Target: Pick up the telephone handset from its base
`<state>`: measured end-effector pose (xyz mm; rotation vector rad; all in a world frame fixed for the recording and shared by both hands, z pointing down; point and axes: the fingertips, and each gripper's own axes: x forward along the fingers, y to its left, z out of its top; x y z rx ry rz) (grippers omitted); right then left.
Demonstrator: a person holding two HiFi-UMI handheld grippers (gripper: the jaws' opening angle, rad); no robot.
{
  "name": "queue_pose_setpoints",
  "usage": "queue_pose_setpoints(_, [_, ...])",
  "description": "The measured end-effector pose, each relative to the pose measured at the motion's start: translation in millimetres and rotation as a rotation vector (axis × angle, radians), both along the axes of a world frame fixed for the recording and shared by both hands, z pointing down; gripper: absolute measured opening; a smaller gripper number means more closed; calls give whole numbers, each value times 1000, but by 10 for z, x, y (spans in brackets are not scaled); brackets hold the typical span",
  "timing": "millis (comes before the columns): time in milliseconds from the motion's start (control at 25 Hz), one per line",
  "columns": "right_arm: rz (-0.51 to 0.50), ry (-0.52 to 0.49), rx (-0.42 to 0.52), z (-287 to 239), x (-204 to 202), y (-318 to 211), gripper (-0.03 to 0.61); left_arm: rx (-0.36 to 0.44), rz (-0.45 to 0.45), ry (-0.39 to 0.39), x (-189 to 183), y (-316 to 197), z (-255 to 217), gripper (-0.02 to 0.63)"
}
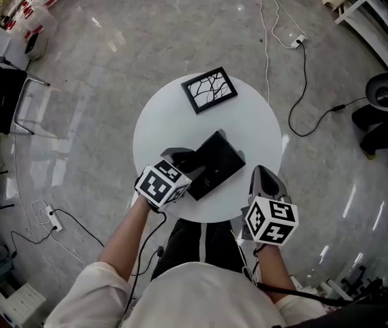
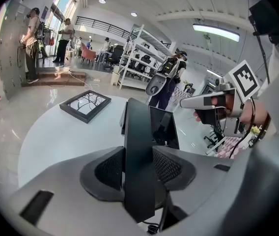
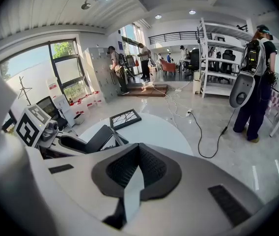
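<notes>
White round table; handset slim, flat, matte black.

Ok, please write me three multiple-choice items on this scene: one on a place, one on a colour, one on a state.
1. Where does the picture frame lie?
A. on the floor
B. on the round table, beyond the telephone
C. under the telephone

2. What colour is the tabletop?
A. white
B. brown
C. green

3. How is the left gripper?
A. open and empty
B. shut on the handset
C. shut on a cable

Answers:
1 B: the head view shows it on the far side of the tabletop.
2 A: the top is plain white.
3 B: the left gripper view shows both pads against the black handset.
</notes>
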<state>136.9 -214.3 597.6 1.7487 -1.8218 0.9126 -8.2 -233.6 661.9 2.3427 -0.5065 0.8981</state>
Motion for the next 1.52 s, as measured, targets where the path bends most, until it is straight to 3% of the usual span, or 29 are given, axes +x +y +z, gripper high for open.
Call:
queue_pose_setpoints(600, [-18, -8, 14, -69, -17, 10, 25, -23, -70, 58, -56, 34, -118, 195])
queue_pose_setpoints(1520, [-64, -30, 56, -231, -35, -66, 25, 10, -162, 83, -109, 42, -342, 193])
